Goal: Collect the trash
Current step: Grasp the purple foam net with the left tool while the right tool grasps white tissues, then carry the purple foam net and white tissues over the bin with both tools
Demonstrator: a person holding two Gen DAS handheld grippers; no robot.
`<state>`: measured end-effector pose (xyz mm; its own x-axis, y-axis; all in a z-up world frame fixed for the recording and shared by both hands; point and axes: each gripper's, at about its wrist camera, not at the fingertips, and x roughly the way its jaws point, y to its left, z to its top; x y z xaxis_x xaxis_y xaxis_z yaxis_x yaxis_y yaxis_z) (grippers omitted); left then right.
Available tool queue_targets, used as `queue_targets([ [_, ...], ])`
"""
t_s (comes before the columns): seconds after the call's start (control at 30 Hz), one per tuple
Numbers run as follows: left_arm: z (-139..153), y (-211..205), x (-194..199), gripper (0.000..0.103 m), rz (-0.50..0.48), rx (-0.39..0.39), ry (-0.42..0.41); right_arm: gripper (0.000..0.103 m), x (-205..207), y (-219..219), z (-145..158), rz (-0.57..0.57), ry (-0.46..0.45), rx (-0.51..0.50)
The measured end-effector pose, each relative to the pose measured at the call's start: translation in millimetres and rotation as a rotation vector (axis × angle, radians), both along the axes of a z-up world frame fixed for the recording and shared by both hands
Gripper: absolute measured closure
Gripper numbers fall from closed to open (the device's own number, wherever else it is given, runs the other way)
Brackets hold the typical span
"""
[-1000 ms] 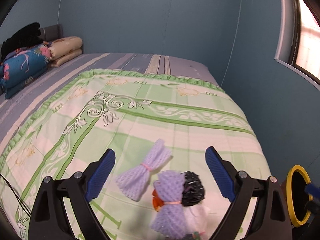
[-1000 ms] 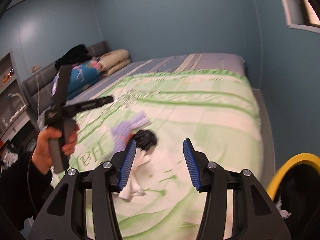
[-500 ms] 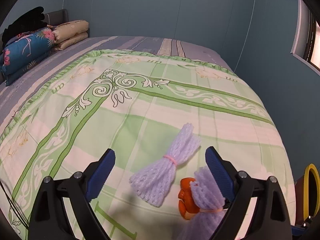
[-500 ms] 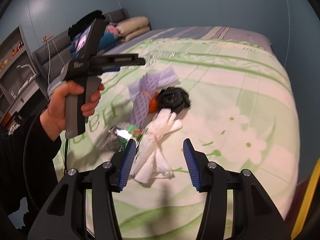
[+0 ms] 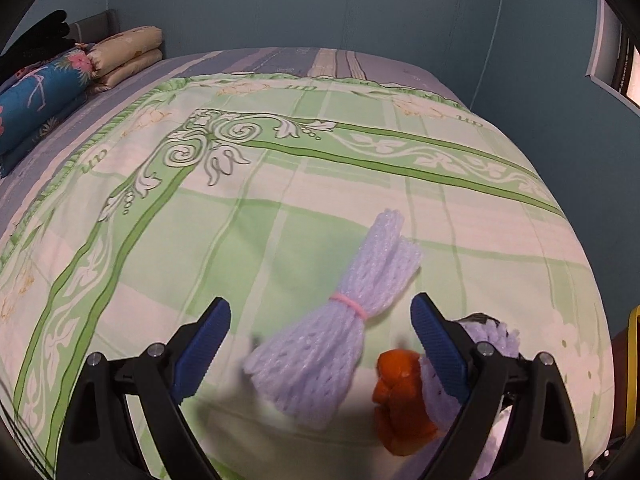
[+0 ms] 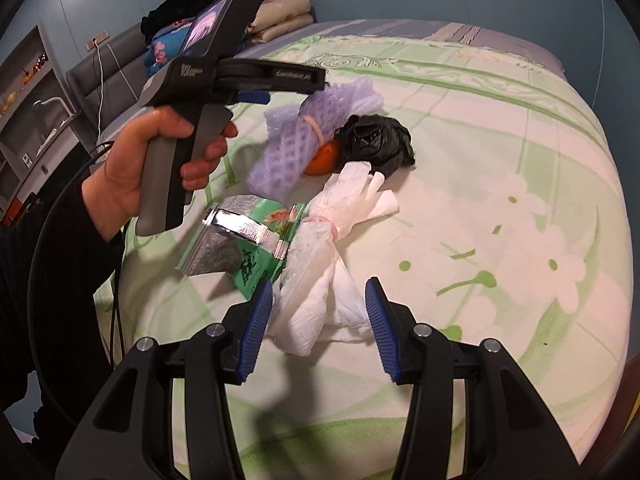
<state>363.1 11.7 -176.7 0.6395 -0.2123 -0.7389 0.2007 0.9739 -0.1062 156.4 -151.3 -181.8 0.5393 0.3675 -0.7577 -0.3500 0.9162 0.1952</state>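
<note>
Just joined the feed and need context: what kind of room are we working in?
Most likely a bedroom: a bed with a green floral bedspread, folded pillows at its head, and a headboard against blue walls.

Black hand-held gripper (image 6: pixel 318 320), blue ribbed pads (image 6: pixel 256 324), silver screws

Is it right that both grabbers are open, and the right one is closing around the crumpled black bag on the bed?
Not quite. The right gripper is open around the tied white tissue bundle, not the crumpled black bag, which lies farther up the bed beside the orange fruit. The right wrist view shows this. The left gripper is open too.
</note>
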Motion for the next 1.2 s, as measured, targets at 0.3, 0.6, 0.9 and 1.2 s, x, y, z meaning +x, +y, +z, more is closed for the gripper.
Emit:
queue_targets([
  [0.3,-12.9,-17.3,25.2,0.016,-0.026,0.024,0.038,0.064,4.6,5.7,-7.2,0.007,0.031,-0.016],
  [0.6,-27.7,-17.1,30.8,0.054,-0.034,-0.016,0.078,0.069,8.7,12.8,-13.9,0.016,0.054,-0.037],
  [0.9,-13.5,0.8,24.3,0.077,-0.006,-0.023,0.063,0.090,7.7,18.6,-10.3,0.034,0.036,-0.063],
  [1.2,21.2,37.4,5.7,0.077,0.061,-0.052,0.008,0.091,-6.1,17.9,17.0,0.040,-0.035,-0.057],
])
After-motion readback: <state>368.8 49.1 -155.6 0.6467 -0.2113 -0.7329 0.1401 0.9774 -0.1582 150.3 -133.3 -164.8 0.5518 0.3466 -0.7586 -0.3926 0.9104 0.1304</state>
